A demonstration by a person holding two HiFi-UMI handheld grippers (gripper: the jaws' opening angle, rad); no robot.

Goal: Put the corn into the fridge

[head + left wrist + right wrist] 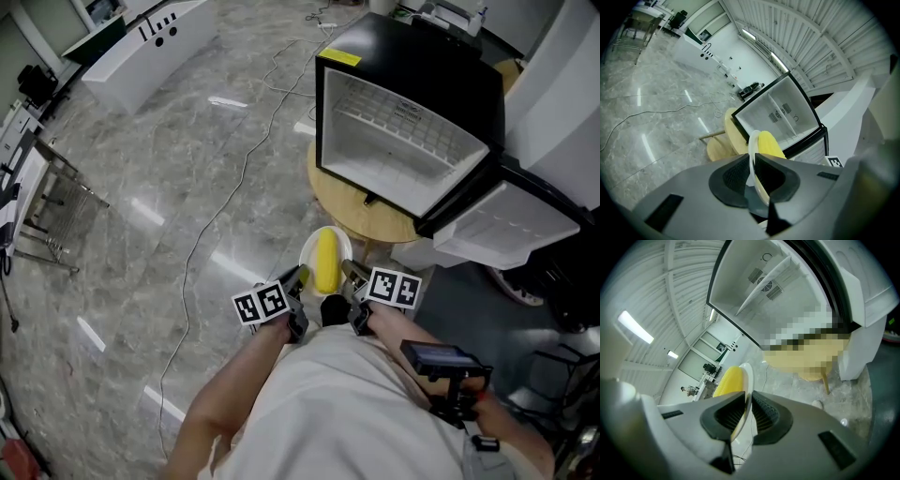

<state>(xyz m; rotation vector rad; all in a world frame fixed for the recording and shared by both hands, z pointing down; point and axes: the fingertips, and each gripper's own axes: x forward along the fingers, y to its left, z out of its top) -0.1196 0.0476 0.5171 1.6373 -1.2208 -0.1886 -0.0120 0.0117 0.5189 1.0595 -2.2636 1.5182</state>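
Plate [307, 251] rim clamped by left gripper [751, 157] & right gripper [746, 397] jaws.
Corn [325, 261] could be rolled off if tilted b4 fridge [403, 131].

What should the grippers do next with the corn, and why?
Probably carry the plate forward, kept level, toward the fridge: the left gripper and right gripper are shut on its rim, the corn lies on it, and the fridge stands open ahead.

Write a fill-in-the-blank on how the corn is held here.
The corn lies on a white ____.
The left tool and right tool are each shut on its ____.
The fridge door stands ____.
It sits on a round ____ table.
Missing: plate; rim; open; wooden.
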